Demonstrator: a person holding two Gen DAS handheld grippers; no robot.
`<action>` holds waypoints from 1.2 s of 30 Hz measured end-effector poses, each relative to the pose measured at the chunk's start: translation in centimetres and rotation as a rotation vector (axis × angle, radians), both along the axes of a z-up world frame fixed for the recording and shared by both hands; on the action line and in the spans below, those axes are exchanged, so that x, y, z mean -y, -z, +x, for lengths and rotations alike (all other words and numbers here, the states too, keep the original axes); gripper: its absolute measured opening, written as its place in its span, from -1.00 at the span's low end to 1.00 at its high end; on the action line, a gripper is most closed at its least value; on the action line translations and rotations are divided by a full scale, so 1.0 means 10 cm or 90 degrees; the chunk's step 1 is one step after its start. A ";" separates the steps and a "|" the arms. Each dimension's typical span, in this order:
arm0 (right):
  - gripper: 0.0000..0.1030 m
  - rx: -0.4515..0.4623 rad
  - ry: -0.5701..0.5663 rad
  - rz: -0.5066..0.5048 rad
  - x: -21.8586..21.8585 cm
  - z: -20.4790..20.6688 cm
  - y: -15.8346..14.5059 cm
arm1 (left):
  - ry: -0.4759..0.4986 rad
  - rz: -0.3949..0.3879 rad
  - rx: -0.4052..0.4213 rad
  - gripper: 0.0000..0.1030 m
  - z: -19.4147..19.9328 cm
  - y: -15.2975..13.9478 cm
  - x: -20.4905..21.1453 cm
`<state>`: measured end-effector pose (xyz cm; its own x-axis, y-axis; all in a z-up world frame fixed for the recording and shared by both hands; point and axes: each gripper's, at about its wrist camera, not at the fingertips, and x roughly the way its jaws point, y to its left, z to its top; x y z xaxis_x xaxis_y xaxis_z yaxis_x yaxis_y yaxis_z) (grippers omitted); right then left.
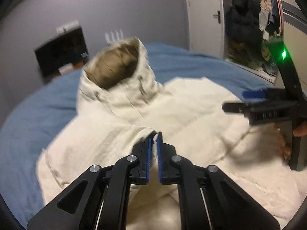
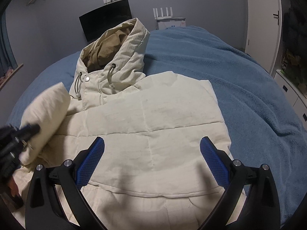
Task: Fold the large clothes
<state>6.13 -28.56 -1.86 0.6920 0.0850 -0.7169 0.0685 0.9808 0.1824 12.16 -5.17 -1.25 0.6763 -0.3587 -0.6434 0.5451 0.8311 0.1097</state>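
Observation:
A cream hooded puffer jacket [image 2: 153, 115] lies on a blue bed, hood [image 2: 115, 53] at the far end with its tan lining showing. My left gripper [image 1: 153, 140] is shut on a fold of the jacket's sleeve [image 2: 46, 107] and holds it lifted over the jacket's left side. It also shows blurred in the right wrist view [image 2: 21, 132]. My right gripper [image 2: 152, 143] is open and empty, hovering over the jacket's lower body. It shows at the right edge of the left wrist view [image 1: 239, 101].
A blue blanket [image 2: 230, 76] covers the bed. A dark monitor [image 2: 107, 21] and a white router [image 2: 167, 17] stand against the grey far wall. A white door [image 2: 262, 19] and hanging clothes [image 1: 249, 19] are on the right.

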 end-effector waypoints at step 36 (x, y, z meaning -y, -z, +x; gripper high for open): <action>0.84 0.093 -0.534 -0.271 -2.65 -0.22 -0.27 | -0.442 -0.163 -0.138 0.66 0.29 0.09 -2.36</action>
<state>3.91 -2.06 0.86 0.6092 0.3462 -0.7135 -0.6828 0.6866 -0.2498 15.05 18.45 -2.18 0.6685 -0.0539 -0.7418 -0.1228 0.9757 -0.1815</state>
